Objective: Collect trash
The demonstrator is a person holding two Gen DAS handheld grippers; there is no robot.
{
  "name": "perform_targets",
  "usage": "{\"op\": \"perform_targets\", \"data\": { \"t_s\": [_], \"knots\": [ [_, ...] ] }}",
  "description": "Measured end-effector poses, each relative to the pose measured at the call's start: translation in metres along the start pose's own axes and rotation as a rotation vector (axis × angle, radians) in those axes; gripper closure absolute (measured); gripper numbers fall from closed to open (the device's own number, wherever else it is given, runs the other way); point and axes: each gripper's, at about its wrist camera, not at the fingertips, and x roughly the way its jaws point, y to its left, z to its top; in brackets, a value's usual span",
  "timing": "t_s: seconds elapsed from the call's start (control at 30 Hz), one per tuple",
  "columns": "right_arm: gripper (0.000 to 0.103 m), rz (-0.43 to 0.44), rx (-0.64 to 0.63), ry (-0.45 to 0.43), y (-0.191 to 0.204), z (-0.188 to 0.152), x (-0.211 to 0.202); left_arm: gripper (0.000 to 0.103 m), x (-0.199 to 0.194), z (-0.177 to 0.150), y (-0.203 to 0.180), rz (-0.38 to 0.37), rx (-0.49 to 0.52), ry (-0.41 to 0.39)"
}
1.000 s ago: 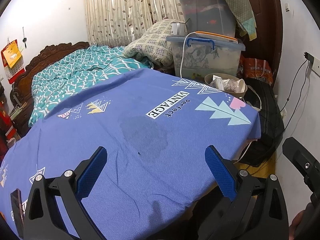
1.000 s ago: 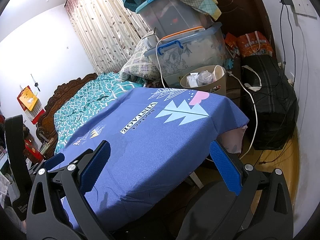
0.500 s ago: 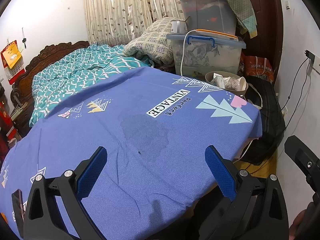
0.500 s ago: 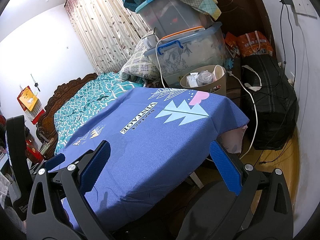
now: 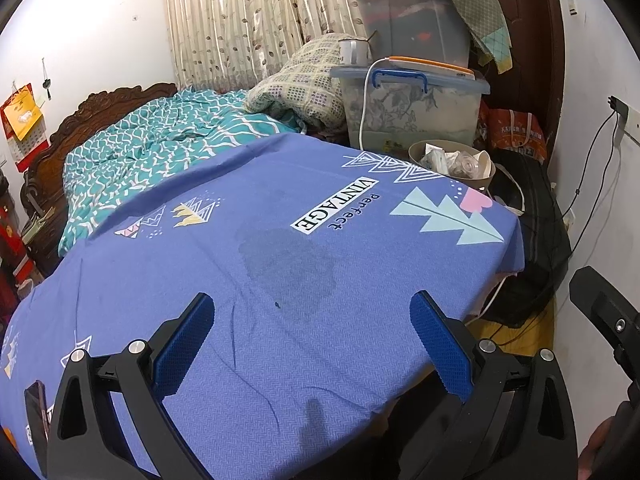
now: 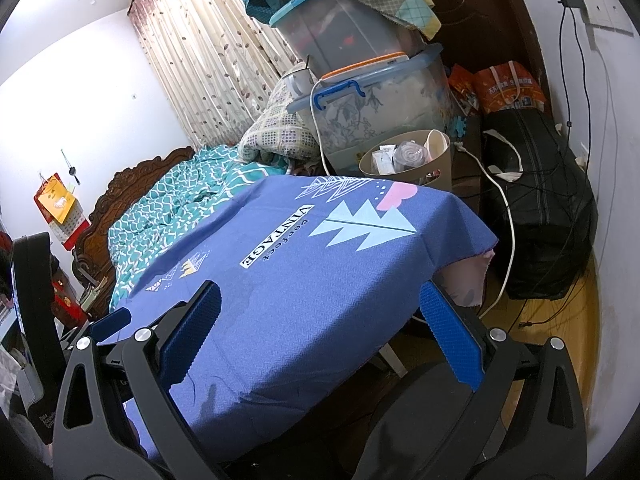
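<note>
A beige waste bin (image 5: 452,162) holding plastic cups and wrappers stands beyond the far right corner of the table; it also shows in the right wrist view (image 6: 406,158). The table carries a blue printed cloth (image 5: 280,272) with a dark damp stain (image 5: 286,260); the cloth shows in the right wrist view (image 6: 300,280) too. My left gripper (image 5: 312,340) is open and empty over the near part of the cloth. My right gripper (image 6: 320,328) is open and empty over the table's near right edge. No loose trash shows on the cloth.
Stacked plastic storage boxes (image 5: 412,112) and a white cable stand behind the bin. A black bag (image 6: 540,208) and cables lie on the floor at right. A bed with teal bedding (image 5: 160,152) lies at the left. A phone (image 5: 36,412) lies at the near left table edge.
Almost nothing: the left wrist view has shifted very slightly. Both grippers stay open and empty.
</note>
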Motion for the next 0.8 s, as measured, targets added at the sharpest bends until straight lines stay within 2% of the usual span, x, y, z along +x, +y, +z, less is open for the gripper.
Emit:
{"op": "perform_targets", "data": {
  "t_s": [0.8],
  "knots": [
    [0.004, 0.000, 0.001, 0.000, -0.0009, -0.0001, 0.0002, 0.009, 0.0003, -0.0025, 0.0004, -0.003, 0.003, 0.003]
  ]
}}
